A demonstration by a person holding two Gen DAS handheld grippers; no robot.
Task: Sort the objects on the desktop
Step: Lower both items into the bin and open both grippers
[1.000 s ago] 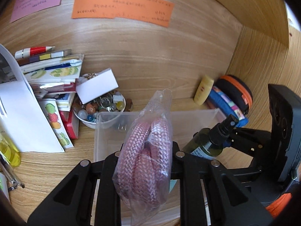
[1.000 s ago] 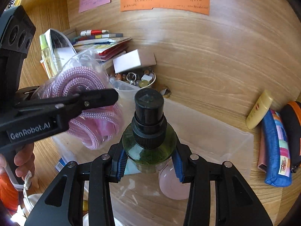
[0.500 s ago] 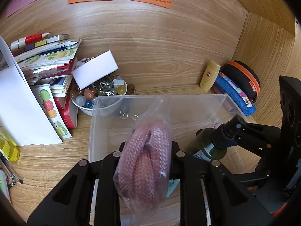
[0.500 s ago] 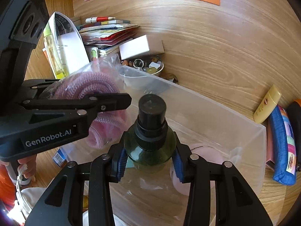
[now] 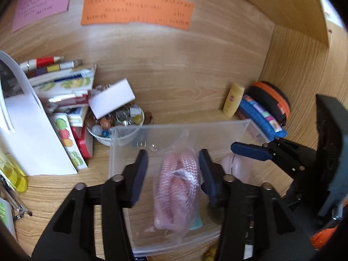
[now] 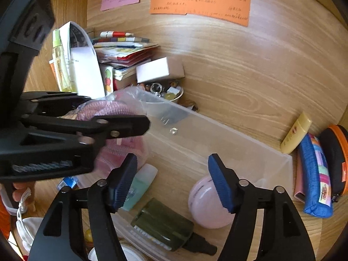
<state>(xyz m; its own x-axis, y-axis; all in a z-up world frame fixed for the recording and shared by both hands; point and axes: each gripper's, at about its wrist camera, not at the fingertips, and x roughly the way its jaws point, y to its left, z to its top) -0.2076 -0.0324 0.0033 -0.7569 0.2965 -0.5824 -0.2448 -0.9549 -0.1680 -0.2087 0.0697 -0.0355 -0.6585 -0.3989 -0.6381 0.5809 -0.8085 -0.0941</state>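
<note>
Far left of the desk there's a leaning pile of books (image 5: 63, 87) and a white sheet of paper (image 5: 32, 134), then a little white bowl (image 5: 115, 134) full of glassy marbles and trinkets with a small box (image 5: 112, 101) perched on top. The bowl sits right against the back-left corner of the clear plastic bin (image 5: 248, 122).

Left gripper (image 5: 173, 174) hangs over the bin with its jaws spread wide and gripping nothing. The bagged pink rope (image 5: 177, 187) lies in the bin between the fingers, touching neither pad as far as I can tell (the frame is a bit blurry). It's a woven cord coiled in a thin crinkly bag, soft and squashy, so it'll just slump where it sits.

Right gripper (image 6: 173, 179) is likewise wide open and empty. The dark green spray bottle (image 6: 163, 224) lies on its side at the near edge of the bin, next to a pale teal tube (image 6: 139, 187) and a smooth pink round thing (image 6: 206, 206).

Looks like the drop-off step is basically finished for both hands. I'd lift each gripper straight up so the ridged blue pads don't snag the bag film or roll that bottle.

Right of the bin, still on the desk: a yellow tube (image 6: 295, 132), a blue fabric pencil case (image 6: 317, 174), and a black-and-orange zip pouch (image 6: 335, 152).
</note>
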